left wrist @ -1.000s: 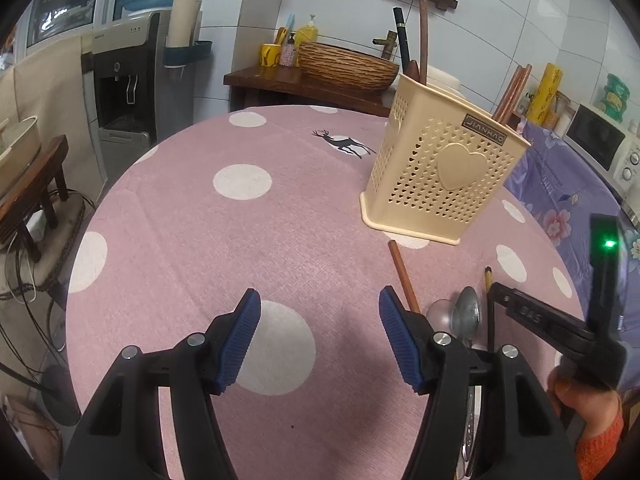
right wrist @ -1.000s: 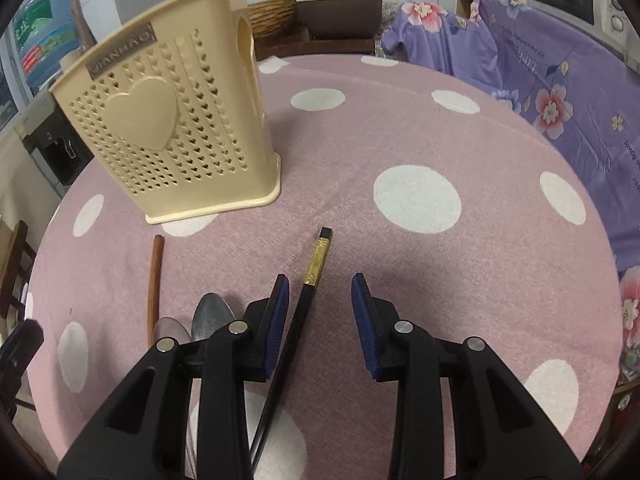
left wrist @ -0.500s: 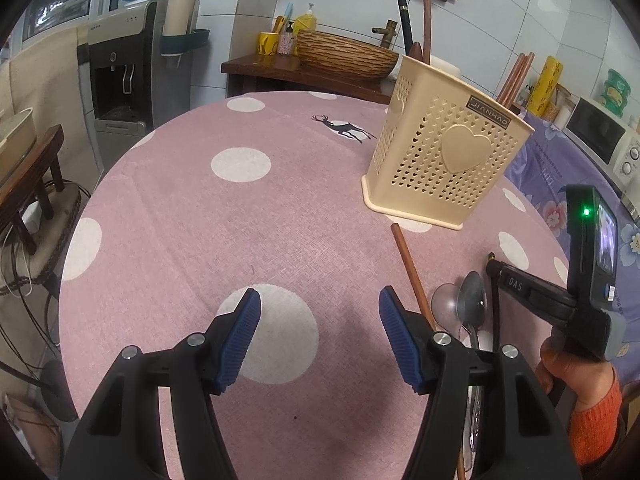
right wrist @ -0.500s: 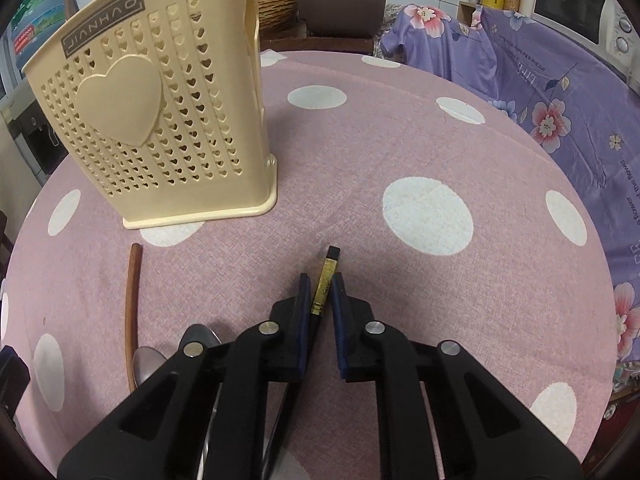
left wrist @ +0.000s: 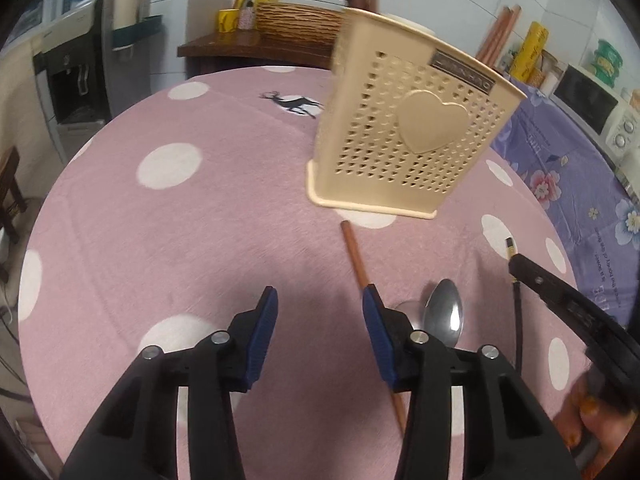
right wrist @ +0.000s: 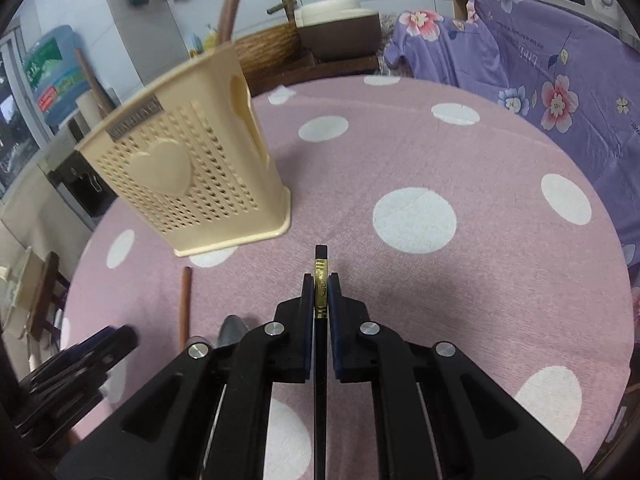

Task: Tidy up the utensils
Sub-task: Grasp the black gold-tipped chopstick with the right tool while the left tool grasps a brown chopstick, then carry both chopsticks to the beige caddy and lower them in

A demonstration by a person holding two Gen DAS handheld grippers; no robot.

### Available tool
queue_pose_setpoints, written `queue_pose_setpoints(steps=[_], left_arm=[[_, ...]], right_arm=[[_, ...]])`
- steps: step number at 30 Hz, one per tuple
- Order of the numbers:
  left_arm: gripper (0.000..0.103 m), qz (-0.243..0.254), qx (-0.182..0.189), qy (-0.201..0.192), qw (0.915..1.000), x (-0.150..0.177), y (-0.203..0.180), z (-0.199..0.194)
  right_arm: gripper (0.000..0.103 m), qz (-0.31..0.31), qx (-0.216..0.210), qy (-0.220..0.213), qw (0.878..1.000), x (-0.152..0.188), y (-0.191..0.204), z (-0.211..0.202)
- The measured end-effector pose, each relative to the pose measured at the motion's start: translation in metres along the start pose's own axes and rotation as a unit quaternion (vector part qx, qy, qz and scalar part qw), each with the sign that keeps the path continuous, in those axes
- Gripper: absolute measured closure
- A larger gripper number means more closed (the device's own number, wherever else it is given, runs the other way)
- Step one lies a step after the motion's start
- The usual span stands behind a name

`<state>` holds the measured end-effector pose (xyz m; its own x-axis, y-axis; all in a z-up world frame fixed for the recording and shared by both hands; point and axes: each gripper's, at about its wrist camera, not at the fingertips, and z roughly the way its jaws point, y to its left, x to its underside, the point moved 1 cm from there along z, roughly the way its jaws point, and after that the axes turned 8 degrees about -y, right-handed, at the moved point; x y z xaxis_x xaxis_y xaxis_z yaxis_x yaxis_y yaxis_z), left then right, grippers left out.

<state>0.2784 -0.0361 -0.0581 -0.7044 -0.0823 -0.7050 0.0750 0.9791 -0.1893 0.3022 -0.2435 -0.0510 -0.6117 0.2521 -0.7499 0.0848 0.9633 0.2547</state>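
My right gripper is shut on a black chopstick with a gold band and holds it lifted off the pink dotted table. The cream perforated utensil holder stands ahead to the left, with utensils in it; it also shows in the left wrist view. My left gripper is open and empty over the table. A brown chopstick lies beside its right finger. Two metal spoons lie to its right. The right gripper shows there too, at the right edge.
A purple floral cloth covers furniture to the right, with a microwave on it. A wooden shelf with a wicker basket stands behind the table. A water dispenser stands at the left.
My right gripper closed on the black chopstick and lifted it off the table. My left gripper moved forward toward the brown chopstick, staying open.
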Motion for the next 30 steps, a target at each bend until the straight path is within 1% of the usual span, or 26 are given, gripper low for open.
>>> queue_pose_setpoints(steps=[2, 5, 8, 15, 16, 17, 18, 20, 26, 28, 30], left_arm=[[0.068, 0.013, -0.004, 0.015, 0.9998, -0.003, -0.012, 0.015], [0.072, 0.015, -0.018, 0.029, 0.9993, -0.005, -0.021, 0.034], [0.072, 0.012, -0.030, 0.026, 0.9991, -0.007, -0.024, 0.041], [0.075, 0.033, -0.059, 0.010, 0.9976, -0.005, -0.034, 0.048], [0.077, 0.036, -0.062, 0.008, 0.9974, -0.005, -0.034, 0.049], [0.082, 0.042, -0.069, 0.006, 0.9967, -0.005, -0.035, 0.050], [0.084, 0.048, -0.075, 0.004, 0.9960, -0.005, -0.036, 0.051], [0.093, 0.059, -0.083, 0.002, 0.9948, -0.006, -0.038, 0.054], [0.095, 0.053, -0.077, 0.002, 0.9956, -0.009, -0.039, 0.055], [0.095, 0.040, -0.068, 0.005, 0.9969, -0.011, -0.035, 0.054], [0.095, 0.028, -0.055, -0.006, 0.9981, -0.014, -0.031, 0.045]], right_arm=[[0.095, -0.002, -0.005, -0.016, 1.000, -0.002, 0.001, -0.011], [0.095, -0.005, -0.011, -0.036, 0.999, -0.005, 0.000, -0.024], [0.095, -0.007, -0.016, -0.047, 0.999, -0.006, -0.002, -0.033], [0.095, 0.002, -0.036, -0.051, 0.998, -0.005, -0.005, -0.039], [0.095, 0.002, -0.037, -0.052, 0.998, -0.005, -0.006, -0.039], [0.095, 0.002, -0.038, -0.052, 0.998, -0.005, -0.007, -0.039], [0.095, 0.003, -0.039, -0.053, 0.998, -0.004, -0.007, -0.039], [0.095, 0.005, -0.039, -0.055, 0.998, -0.005, -0.008, -0.040], [0.095, 0.011, -0.043, -0.059, 0.997, -0.006, -0.009, -0.045], [0.095, 0.017, -0.049, -0.059, 0.997, -0.006, -0.011, -0.047], [0.095, 0.018, -0.053, -0.062, 0.997, -0.007, -0.013, -0.049]])
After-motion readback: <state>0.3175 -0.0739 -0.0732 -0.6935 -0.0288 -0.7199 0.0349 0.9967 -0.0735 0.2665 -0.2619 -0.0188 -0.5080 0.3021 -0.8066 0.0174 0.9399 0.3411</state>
